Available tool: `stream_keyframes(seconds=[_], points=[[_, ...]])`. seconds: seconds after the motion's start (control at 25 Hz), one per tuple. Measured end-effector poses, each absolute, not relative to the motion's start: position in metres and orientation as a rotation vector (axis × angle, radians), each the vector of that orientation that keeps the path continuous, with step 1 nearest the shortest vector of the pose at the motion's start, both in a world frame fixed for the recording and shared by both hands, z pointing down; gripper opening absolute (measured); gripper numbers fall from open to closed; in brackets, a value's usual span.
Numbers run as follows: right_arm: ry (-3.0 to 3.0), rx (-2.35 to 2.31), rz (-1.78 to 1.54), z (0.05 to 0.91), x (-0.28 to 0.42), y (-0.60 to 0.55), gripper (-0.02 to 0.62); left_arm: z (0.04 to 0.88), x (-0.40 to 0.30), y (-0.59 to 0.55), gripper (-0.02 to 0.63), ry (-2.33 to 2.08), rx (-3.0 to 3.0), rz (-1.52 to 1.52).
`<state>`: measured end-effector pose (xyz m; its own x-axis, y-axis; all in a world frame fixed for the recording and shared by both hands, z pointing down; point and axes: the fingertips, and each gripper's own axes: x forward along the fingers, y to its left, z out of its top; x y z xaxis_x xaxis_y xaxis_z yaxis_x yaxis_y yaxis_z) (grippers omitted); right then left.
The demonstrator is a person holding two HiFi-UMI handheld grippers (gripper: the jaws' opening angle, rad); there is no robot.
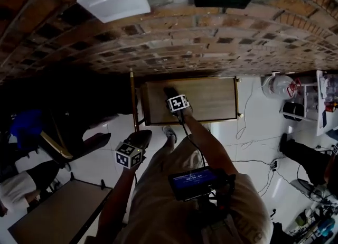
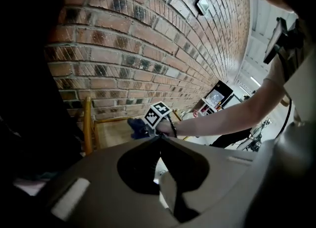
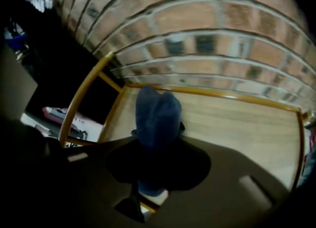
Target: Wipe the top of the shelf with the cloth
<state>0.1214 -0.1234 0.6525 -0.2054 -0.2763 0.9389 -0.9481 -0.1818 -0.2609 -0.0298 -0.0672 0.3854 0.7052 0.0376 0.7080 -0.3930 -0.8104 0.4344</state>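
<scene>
The cloth (image 3: 158, 116) is dark blue and soft, bunched into a thick folded wad with a crease down its middle. It sits over the left part of the shelf (image 3: 237, 123), whose top is pale wood with a yellow-brown rail round its edge. The shelf stands against the brick wall (image 1: 211, 42) on the far side.

The right arm (image 1: 206, 142) is stretched forward, nearly straight, from the person's body out to the shelf. It carries the right gripper (image 1: 171, 94) out over the top, jaws pointing toward the wall. The left arm is bent and held near the body. The left gripper (image 1: 141, 137) hangs on the near side of the shelf's left corner, apart from the wood and above the white floor (image 1: 253, 132).

The right gripper's jaws pinch the cloth. The wad fills the gap between them, and its larger, rounded end sticks out past the tips toward the wall. From the left gripper view the cloth (image 2: 138, 126) shows just left of the marker cube (image 2: 159, 115), low against the shelf top. Whether it presses on the wood cannot be told. The left gripper's jaws are pressed together at their tips with nothing between them, well apart from the cloth.
</scene>
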Motion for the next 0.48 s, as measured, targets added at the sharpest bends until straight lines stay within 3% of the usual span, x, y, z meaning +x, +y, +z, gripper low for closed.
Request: stream_keyframes(seconds=[0.2, 0.48], points=[[-1.694, 1.285, 1.392, 0.661, 0.001, -0.186, 0.101, 0.393, -0.068, -0.051, 0.000, -0.282, 2.329, 1.033], [-1.643, 1.215, 1.445, 0.693, -0.036, -0.202, 0.101, 0.403, -0.104, -0.042, 0.000, -0.355, 2.282, 1.064]])
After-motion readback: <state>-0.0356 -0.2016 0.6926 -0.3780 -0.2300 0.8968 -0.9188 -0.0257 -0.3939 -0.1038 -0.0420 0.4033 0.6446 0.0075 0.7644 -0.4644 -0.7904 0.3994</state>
